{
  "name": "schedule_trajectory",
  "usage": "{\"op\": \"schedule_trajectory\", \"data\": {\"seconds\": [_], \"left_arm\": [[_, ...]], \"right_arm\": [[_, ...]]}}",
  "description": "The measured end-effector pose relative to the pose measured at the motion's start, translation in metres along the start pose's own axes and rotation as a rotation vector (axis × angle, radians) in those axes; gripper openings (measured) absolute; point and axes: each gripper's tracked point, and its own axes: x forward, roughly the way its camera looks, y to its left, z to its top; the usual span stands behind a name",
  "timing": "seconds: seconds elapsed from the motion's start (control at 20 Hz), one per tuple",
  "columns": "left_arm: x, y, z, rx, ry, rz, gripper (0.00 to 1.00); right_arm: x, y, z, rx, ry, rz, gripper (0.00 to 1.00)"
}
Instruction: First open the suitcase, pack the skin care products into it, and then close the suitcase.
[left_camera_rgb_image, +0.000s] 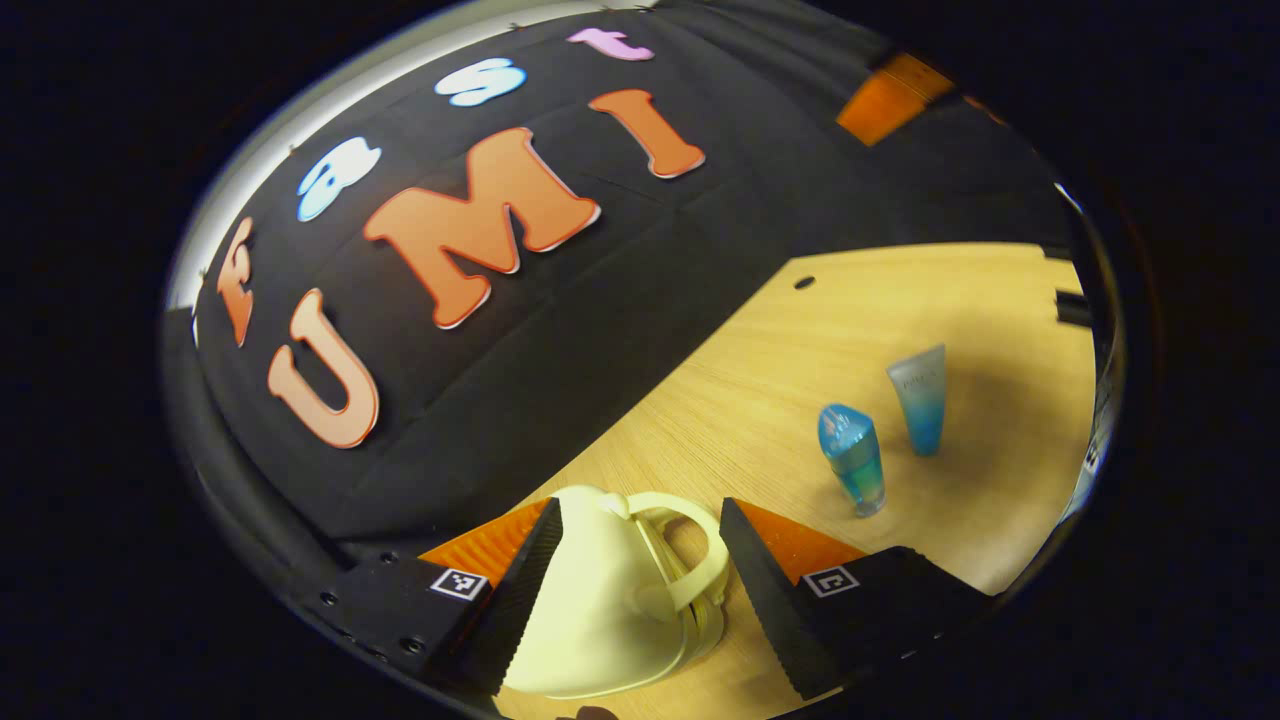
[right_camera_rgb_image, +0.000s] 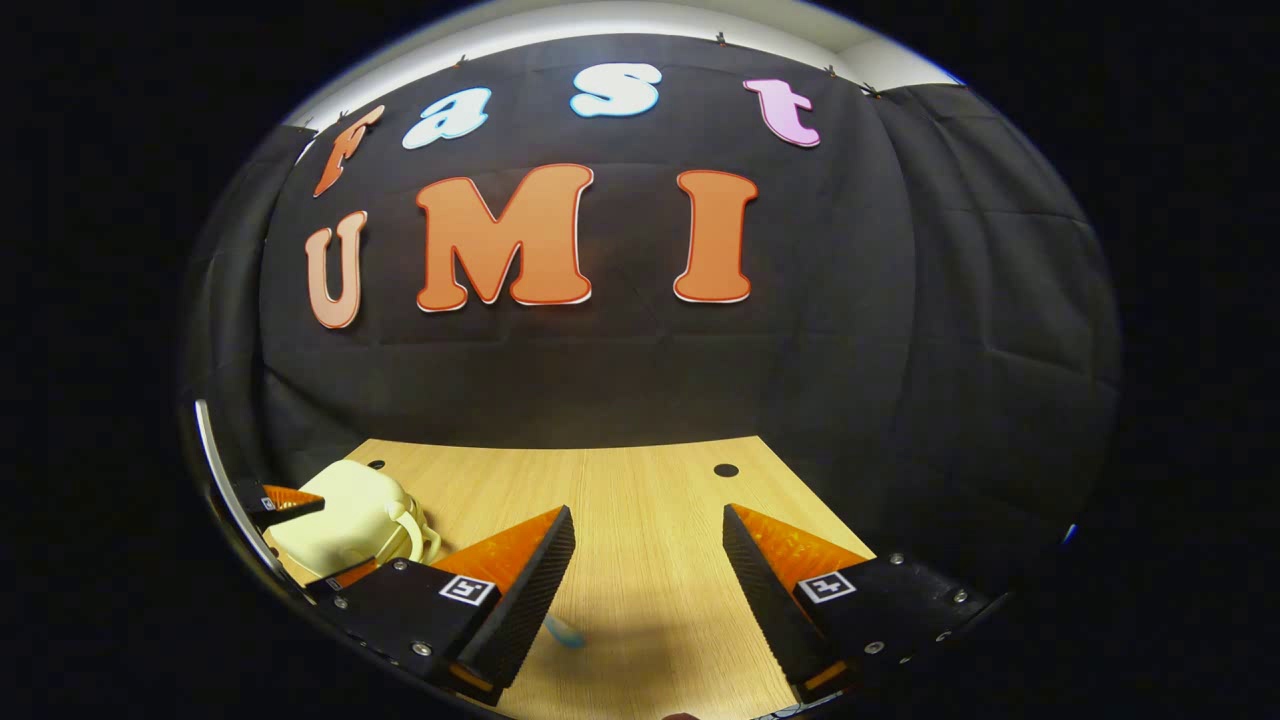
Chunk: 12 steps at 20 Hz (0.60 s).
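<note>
Between the wide-spread fingers of the left claw (left_camera_rgb_image: 635, 580), low in the left gripper view, sits the cream suitcase (left_camera_rgb_image: 600, 600), ungripped on the counter (left_camera_rgb_image: 760, 380). Right of centre stand a blue bottle (left_camera_rgb_image: 853, 459) and tube (left_camera_rgb_image: 920, 398). Right claw (right_camera_rgb_image: 648, 575) gapes empty.

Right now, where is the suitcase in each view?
Left gripper view: the suitcase sits bottom centre, between the left gripper's open fingers, handle to its right.
Right gripper view: the suitcase is far off at the lower left, on the table, with the left gripper around it.
Shared landmark: the suitcase's looped handle on the light wooden table.
</note>
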Motion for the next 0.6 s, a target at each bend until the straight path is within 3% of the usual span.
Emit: {"op": "schedule_trajectory", "data": {"seconds": [0.2,0.35,0.6], "left_arm": [[0.018,-0.021,-0.025,0.192,0.059,-0.034,0.98],[0.03,-0.03,-0.049,0.184,0.15,-0.059,0.98],[0.052,-0.02,-0.065,0.178,0.218,-0.031,0.98]], "right_arm": [[0.001,-0.018,-0.013,0.021,0.036,-0.039,0.94],[0.001,-0.028,-0.02,0.032,0.056,-0.062,0.94],[0.002,-0.034,-0.022,0.033,0.07,-0.086,0.94]]}}
